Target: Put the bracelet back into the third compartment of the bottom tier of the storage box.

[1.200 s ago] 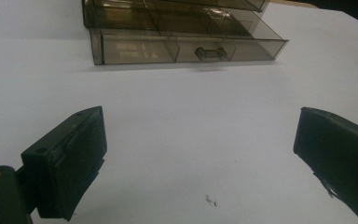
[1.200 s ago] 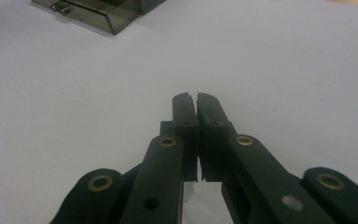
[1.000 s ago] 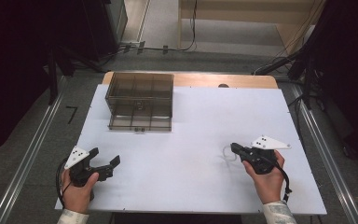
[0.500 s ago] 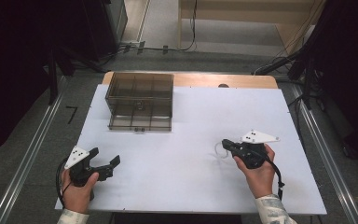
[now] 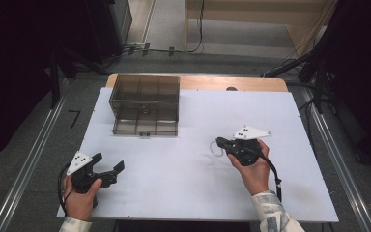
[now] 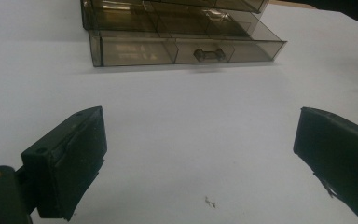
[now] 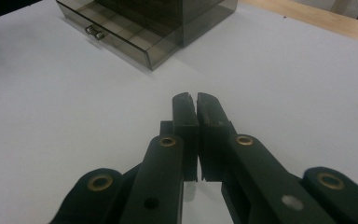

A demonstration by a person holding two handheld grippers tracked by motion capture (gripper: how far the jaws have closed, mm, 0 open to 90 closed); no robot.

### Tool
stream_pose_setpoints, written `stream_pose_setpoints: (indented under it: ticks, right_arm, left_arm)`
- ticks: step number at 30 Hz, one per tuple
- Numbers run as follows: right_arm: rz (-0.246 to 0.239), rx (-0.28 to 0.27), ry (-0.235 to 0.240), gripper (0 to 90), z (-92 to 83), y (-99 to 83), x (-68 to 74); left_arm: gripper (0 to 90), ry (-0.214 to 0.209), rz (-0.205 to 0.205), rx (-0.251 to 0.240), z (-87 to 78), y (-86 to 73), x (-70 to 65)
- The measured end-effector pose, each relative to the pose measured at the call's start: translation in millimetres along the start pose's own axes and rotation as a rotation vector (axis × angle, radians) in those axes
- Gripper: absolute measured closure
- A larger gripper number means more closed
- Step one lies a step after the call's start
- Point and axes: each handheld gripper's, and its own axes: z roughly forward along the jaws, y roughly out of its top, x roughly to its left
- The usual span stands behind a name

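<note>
While the right tongs (image 5: 221,142) sit pressed together with nothing between them, nose aimed at the smoky drawer box (image 5: 145,104), the left tongs (image 5: 110,170) stand spread wide and empty near the worktop's (image 5: 290,111) near left corner. That box sits toward the far left of the worktop, its bottom drawer (image 7: 121,35) pulled partly out, small handle (image 7: 94,32) facing the person. Best approach, I'd say: open the right tongs early, come in low and square to that handle, and pinch it centrally so the drawer slides straight.

Right gripper (image 5: 218,141), jaws closed and empty, shifts left across the table (image 5: 290,111) toward the drawer box (image 5: 145,104).
</note>
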Motion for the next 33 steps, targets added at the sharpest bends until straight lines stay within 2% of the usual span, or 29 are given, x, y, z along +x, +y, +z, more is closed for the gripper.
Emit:
stream_pose_setpoints:
  ticks: [6, 12, 33]
  right_arm:
    - [-0.035, 0.007, 0.013, 85.1, 18.1, 16.1, 6.2]
    - [-0.035, 0.002, 0.022, 85.1, 29.7, 26.3, 8.6]
    - [-0.045, 0.004, 0.043, 85.1, 52.0, 39.7, 17.8]
  left_arm:
    - [3.2, 0.003, -0.004, 0.0, 1.4, 0.7, 0.1]
    - [3.2, 0.003, -0.006, 0.001, 1.9, 0.0, 1.4]
    - [3.2, 0.001, -0.004, 0.004, 2.8, 0.3, 1.3]
